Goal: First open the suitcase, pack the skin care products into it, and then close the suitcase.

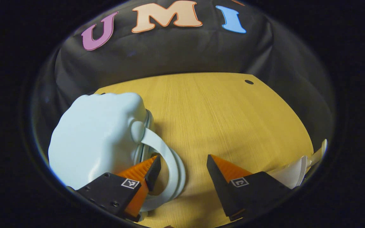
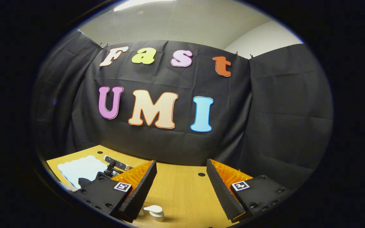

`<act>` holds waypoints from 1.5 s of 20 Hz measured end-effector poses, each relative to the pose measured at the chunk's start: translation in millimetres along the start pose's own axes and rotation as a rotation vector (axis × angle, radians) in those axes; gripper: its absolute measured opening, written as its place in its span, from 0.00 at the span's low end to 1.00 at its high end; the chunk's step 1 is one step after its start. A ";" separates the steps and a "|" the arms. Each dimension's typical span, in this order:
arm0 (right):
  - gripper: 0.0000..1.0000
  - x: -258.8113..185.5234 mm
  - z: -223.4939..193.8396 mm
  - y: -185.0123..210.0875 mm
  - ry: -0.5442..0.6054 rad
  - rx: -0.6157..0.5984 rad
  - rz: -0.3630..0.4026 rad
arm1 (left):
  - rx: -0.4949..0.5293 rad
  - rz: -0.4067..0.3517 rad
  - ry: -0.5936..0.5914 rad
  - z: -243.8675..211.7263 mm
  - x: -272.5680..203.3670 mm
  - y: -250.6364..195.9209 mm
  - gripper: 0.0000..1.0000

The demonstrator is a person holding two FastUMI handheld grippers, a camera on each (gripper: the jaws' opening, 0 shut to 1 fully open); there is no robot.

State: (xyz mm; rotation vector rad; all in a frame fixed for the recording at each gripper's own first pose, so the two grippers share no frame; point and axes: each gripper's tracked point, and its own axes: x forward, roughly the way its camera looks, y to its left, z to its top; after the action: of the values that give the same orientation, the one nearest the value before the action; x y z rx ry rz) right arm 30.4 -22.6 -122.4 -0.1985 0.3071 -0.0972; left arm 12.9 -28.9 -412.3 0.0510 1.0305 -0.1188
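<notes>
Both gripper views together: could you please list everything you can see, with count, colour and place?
Suitcase: one, pale blue, shut, at the table's left, its looped handle facing the left gripper.
Table: one, yellow wood, with small dark holes.
Pump bottle: one, white, on the table low between the right gripper's fingers.
White items: pale, at the table's right edge; kind unclear.
Booth wall: black cloth behind the table.
Left gripper: orange and black, open, one finger inside the handle loop.
Right gripper: orange and black, open, holding nothing.
</notes>
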 end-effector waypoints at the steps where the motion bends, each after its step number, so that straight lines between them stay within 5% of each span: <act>1: 0.99 -0.3 -0.3 0.4 -0.002 -0.003 0.001 | -0.003 -0.010 -0.004 1.2 -0.7 -1.3 0.82; 4: 0.99 -1.8 -0.1 0.9 -0.006 -0.005 0.003 | 0.011 0.036 0.002 1.9 1.4 15.0 0.53; 5: 0.99 -1.3 0.6 1.9 -0.008 -0.003 0.006 | -0.005 0.028 0.013 -1.0 1.4 16.8 0.29; 7: 0.99 -2.2 2.1 1.6 -0.016 -0.001 0.006 | -0.049 -0.006 0.026 0.4 -1.6 12.5 0.16; 13: 0.99 -7.1 8.9 1.7 -0.046 0.004 0.013 | -0.097 -0.010 0.021 16.5 -17.5 9.1 0.01; 30: 0.99 -13.7 22.3 21.1 -0.109 0.088 0.070 | 0.029 -0.019 -0.149 89.7 -105.1 55.0 0.00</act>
State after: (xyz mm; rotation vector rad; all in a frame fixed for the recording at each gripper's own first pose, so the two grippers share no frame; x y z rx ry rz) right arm 25.7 3.7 -102.0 -0.1050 0.2009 -0.0305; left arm 42.6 24.7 -276.9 0.0577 0.8811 -0.1523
